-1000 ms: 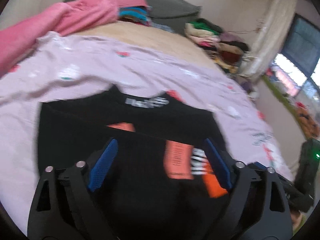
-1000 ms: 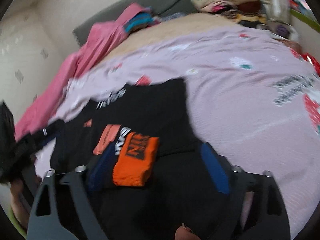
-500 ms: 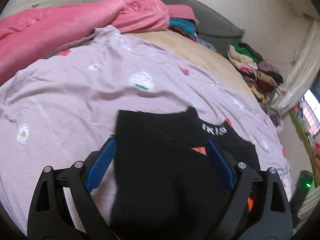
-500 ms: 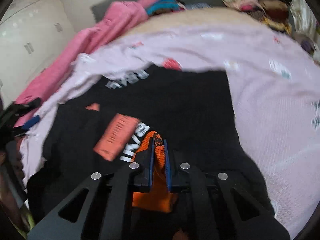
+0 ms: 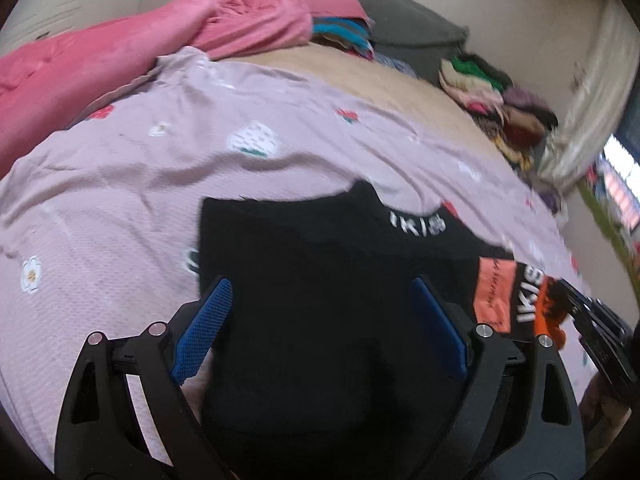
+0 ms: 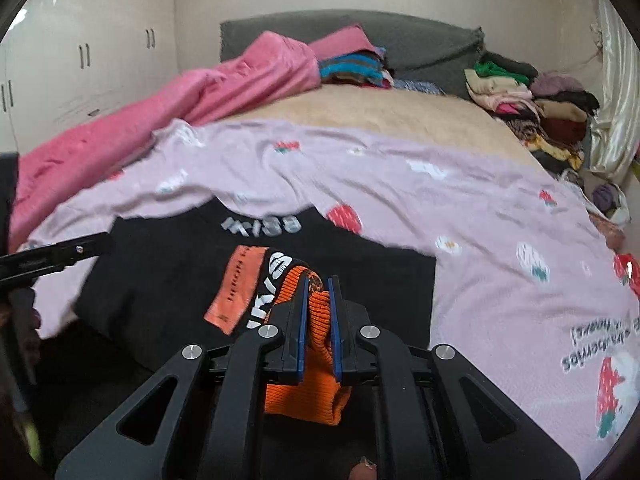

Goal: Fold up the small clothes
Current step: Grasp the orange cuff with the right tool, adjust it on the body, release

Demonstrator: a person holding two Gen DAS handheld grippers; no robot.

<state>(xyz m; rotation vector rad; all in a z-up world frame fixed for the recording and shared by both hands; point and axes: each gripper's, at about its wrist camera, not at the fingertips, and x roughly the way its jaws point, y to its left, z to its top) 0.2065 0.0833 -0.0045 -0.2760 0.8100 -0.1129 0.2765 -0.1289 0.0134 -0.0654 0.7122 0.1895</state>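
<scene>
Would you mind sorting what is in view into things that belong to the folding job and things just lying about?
In the job:
black sweater
its orange cuff, clamped in the right gripper
left gripper, open

Lying about:
pink blanket
lilac strawberry sheet
clothes piles

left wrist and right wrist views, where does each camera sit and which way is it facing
Left wrist: sits on the left hand-held gripper, looking along its open blue fingers over the black garment toward the pink blanket; the right hand-held gripper shows at the right edge.
Right wrist: sits on the right hand-held gripper, facing the grey headboard; its fingers are shut on the orange cuff.
Shared: the black garment, the lilac sheet, pink blanket and folded clothes pile.
</scene>
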